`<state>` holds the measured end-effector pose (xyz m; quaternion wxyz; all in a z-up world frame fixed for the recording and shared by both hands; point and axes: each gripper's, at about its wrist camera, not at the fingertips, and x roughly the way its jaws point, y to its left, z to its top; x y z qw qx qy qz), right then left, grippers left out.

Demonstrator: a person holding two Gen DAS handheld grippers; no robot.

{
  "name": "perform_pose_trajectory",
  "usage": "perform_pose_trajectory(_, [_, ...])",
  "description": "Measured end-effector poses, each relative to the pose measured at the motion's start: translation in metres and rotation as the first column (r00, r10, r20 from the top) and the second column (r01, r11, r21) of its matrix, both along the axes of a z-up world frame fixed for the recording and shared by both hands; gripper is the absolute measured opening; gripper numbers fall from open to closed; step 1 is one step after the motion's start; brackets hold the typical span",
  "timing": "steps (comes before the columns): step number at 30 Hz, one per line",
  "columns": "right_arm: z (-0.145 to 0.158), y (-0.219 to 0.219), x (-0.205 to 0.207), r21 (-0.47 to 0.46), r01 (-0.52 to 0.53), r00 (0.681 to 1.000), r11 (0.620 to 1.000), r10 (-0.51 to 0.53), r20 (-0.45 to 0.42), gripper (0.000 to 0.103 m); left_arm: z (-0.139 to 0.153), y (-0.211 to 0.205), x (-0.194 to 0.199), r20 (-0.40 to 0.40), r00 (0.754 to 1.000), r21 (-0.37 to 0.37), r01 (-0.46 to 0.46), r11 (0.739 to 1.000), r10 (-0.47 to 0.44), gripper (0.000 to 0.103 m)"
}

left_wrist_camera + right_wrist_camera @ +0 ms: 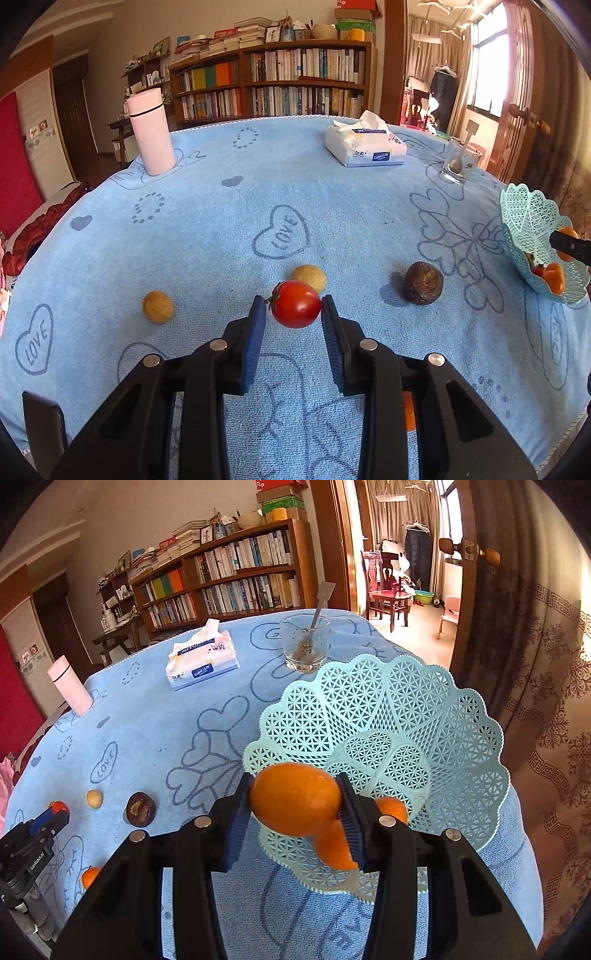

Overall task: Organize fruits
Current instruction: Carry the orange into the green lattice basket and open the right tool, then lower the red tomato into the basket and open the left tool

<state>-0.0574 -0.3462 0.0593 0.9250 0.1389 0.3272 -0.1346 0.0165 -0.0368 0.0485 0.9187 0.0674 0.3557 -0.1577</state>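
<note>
1. So, the work is partway through: the pale green lattice basket (424,738) already holds at least one orange piece of fruit (393,806), seen just past the right claw's far finger, and the left wrist view also shows something red low in the basket, though I cannot tell what it is.
2. The right gripper (295,805) pinches an orange citrus fruit (295,797) between its blue pads, a flap of orange peel hanging below it. The fruit hangs over the near rim of the basket, which spreads out ahead of the claw and to its right. By my reading this one is about to be delivered but is not yet set down.
3. The left gripper (295,306) is pressed onto a small red tomato (295,303), held clear of the blue towel (258,184). The basket lies well off to this claw's right, so the tomato still has to be carried across.
4. Still loose on the towel: a tan round fruit (309,277) just beyond the tomato, a second tan fruit (158,306) to the left of the left claw, and a dark brown fruit (423,283) ahead to its right.
5. A small orange fruit (89,877) also lies on the towel near the left claw, well left of the right one.
6. I judge four pieces are left to collect after these two.
</note>
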Motion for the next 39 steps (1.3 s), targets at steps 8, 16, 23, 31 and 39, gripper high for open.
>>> perform_pose_trajectory(8, [-0.009,-0.034,-0.012,0.025,0.078,0.997,0.997,-0.078,0.001,0.046,0.006,-0.033,-0.008,0.014,0.999,0.027,0.051,0.998,-0.051,0.031])
perform_pose_trajectory(16, [-0.014,-0.061,-0.029,0.049,0.149,0.989,0.988,-0.15,0.014,0.063,0.01,-0.072,-0.016,0.021,0.993,0.053,0.114,0.992,-0.115,0.031])
perform_pose_trajectory(23, [-0.003,-0.064,-0.042,-0.012,0.172,0.983,0.985,-0.17,0.069,0.063,0.013,-0.101,-0.022,0.029,0.986,0.073,0.162,0.984,-0.165,0.031])
perform_pose_trajectory(31, [0.005,-0.074,-0.056,-0.002,0.209,0.971,0.978,-0.207,0.122,0.063,0.021,-0.136,-0.026,0.038,0.971,0.077,0.234,0.969,-0.237,0.031])
perform_pose_trajectory(39, [0.01,-0.083,-0.069,0.028,0.237,0.959,0.971,-0.238,0.155,0.063,0.036,-0.183,-0.024,0.007,0.93,-0.013,0.368,0.93,-0.368,0.031])
